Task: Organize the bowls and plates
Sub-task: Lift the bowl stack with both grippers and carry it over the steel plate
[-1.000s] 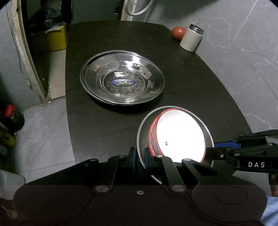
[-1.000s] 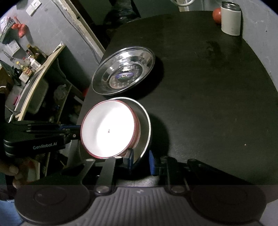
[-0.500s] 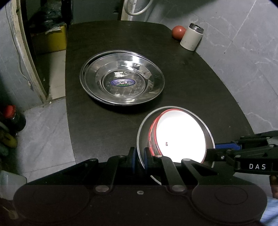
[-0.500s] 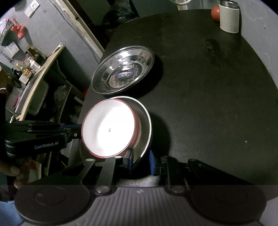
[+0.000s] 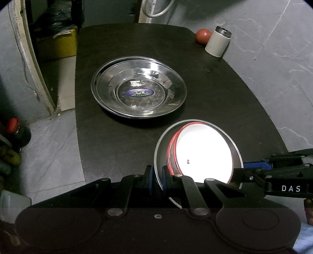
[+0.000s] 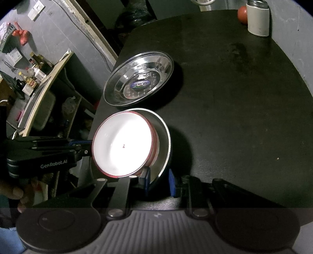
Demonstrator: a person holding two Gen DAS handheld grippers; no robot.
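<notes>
A steel bowl (image 5: 233,145) (image 6: 165,134) holds nested white bowls with red rims (image 5: 205,154) (image 6: 121,145). It hangs over the table's near edge. My left gripper (image 5: 156,180) is shut on the steel bowl's left rim. My right gripper (image 6: 158,180) straddles its right rim with one pad inside and one outside, the outer pad a little off the wall. Stacked steel plates (image 5: 138,91) (image 6: 139,83) with a blue label lie on the black table (image 5: 215,93) beyond.
A white canister (image 5: 217,44) (image 6: 258,18) and a red tomato (image 5: 203,36) (image 6: 242,11) stand at the table's far right corner. A grey tiled wall runs along the right. Floor and a doorway lie to the left, with a cluttered shelf (image 6: 37,82).
The bowl stack has shifted very slightly; both grippers keep their places on its rim. Nothing else has moved.
</notes>
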